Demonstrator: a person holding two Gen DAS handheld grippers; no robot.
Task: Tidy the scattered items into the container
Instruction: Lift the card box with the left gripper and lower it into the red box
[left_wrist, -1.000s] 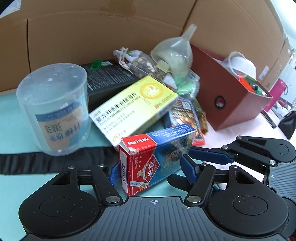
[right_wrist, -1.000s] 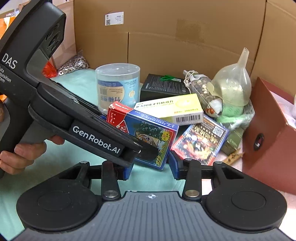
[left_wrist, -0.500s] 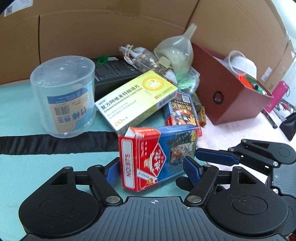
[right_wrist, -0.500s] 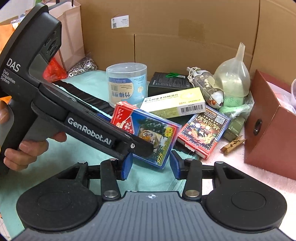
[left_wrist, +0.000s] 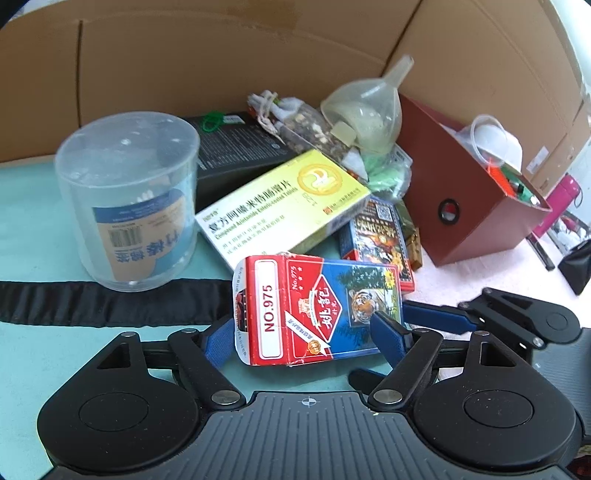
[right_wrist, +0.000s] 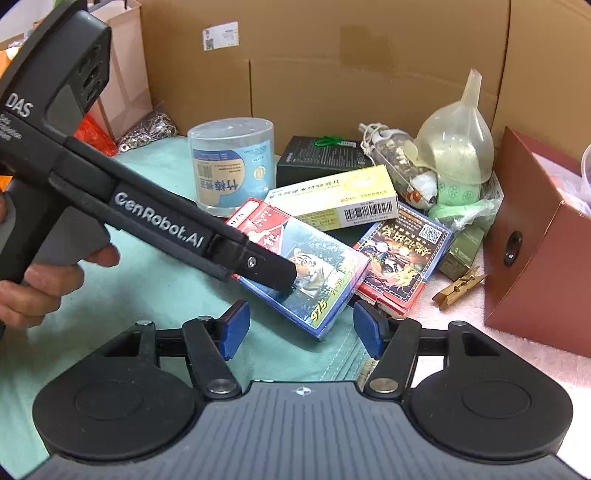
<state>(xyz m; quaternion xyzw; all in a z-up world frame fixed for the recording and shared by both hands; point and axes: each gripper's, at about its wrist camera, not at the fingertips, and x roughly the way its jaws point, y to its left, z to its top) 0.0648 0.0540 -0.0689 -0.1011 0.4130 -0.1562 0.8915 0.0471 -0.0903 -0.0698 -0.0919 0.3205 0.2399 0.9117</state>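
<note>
My left gripper (left_wrist: 301, 334) is shut on a red and blue playing-card box (left_wrist: 317, 310) with a tiger picture, held just above the teal cloth. The same card box (right_wrist: 314, 273) shows in the right wrist view, clamped by the left gripper (right_wrist: 291, 277). My right gripper (right_wrist: 301, 332) is open and empty, just in front of that box; its fingers (left_wrist: 436, 317) show at the right of the left wrist view. The red-brown container box (left_wrist: 476, 199) stands to the right with several items inside; it also shows in the right wrist view (right_wrist: 535, 251).
On the cloth lie a clear round tub (left_wrist: 125, 206), a yellow medicine box (left_wrist: 284, 199), a black box (right_wrist: 317, 158), a second card pack (right_wrist: 402, 258), a plastic funnel (right_wrist: 458, 133), a green bag and a wooden clothespin (right_wrist: 460, 288). Cardboard walls (right_wrist: 332, 66) close the back.
The left gripper has lifted the tiger card box and turned it, so its red end faces the camera. The right gripper has drawn back slightly and stays open.
</note>
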